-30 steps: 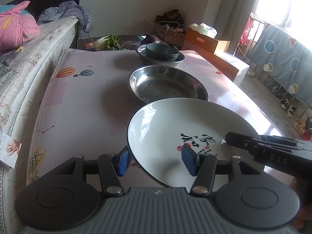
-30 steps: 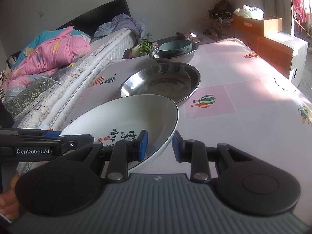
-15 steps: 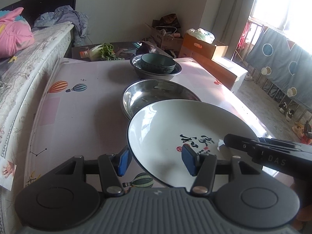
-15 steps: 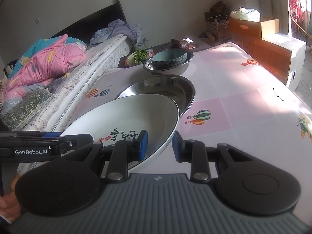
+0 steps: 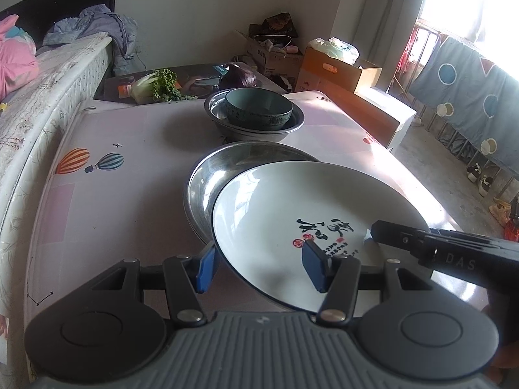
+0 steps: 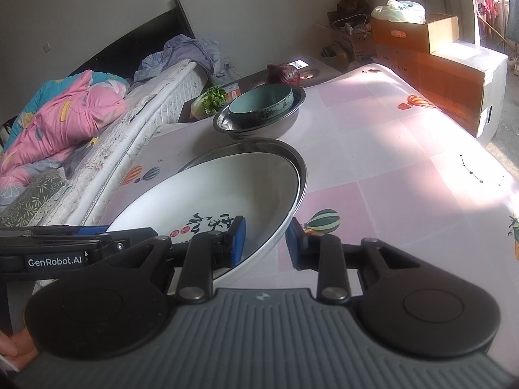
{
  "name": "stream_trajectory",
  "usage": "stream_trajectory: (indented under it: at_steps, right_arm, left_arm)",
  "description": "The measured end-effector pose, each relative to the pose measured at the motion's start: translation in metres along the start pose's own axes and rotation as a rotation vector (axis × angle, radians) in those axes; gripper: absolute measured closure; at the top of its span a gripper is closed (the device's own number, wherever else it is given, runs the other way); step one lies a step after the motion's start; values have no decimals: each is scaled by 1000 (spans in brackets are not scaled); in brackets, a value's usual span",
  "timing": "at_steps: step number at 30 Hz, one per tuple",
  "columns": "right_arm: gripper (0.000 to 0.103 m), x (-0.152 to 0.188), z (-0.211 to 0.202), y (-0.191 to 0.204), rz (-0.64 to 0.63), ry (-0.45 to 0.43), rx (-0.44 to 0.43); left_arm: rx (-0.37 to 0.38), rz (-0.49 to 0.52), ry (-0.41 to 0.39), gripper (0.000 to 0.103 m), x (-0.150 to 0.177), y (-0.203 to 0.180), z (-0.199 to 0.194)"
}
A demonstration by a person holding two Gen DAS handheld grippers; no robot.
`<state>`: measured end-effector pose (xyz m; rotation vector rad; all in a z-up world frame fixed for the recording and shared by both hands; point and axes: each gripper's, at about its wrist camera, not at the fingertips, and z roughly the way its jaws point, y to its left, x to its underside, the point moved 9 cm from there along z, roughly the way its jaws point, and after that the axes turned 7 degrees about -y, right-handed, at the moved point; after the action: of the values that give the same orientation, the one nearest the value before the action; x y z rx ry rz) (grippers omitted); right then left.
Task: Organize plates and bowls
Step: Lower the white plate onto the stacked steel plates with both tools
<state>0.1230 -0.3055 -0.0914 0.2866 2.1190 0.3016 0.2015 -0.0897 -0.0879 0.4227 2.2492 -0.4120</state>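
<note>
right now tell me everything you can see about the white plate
The white plate is round and shallow, glossy like glazed ceramic, with a dark rim line, black calligraphy and red seals. It is held tilted above the table, overlapping the steel pan. The left gripper and right gripper each straddle its near rim.

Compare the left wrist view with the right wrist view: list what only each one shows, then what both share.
Only the left wrist view: the hanging blue cloth with circles by the window and shoes on the floor.

Only the right wrist view: the pink quilt spread on the bed and a beetle print on the tablecloth.

Both: the white plate held by its rim in the left gripper and the right gripper, over the wide steel basin; the teal bowl inside the steel bowl; the cabbage.
</note>
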Motion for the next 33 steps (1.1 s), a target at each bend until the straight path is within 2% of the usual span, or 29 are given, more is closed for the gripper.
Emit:
stream_trajectory:
  at_steps: [14,25,33]
  right_arm:
    - [72,-7,39,-18,32,39,-12]
    - [67,-20,45,-18,40,20,-36]
    - [64,-30,33,-17,33,-15,-38]
  left_arm:
    - [-1,-22,68,47,1,2,34]
    - [-14,-56,72,47,1,11,33]
    - [8,-52,22,45,-7,8,19]
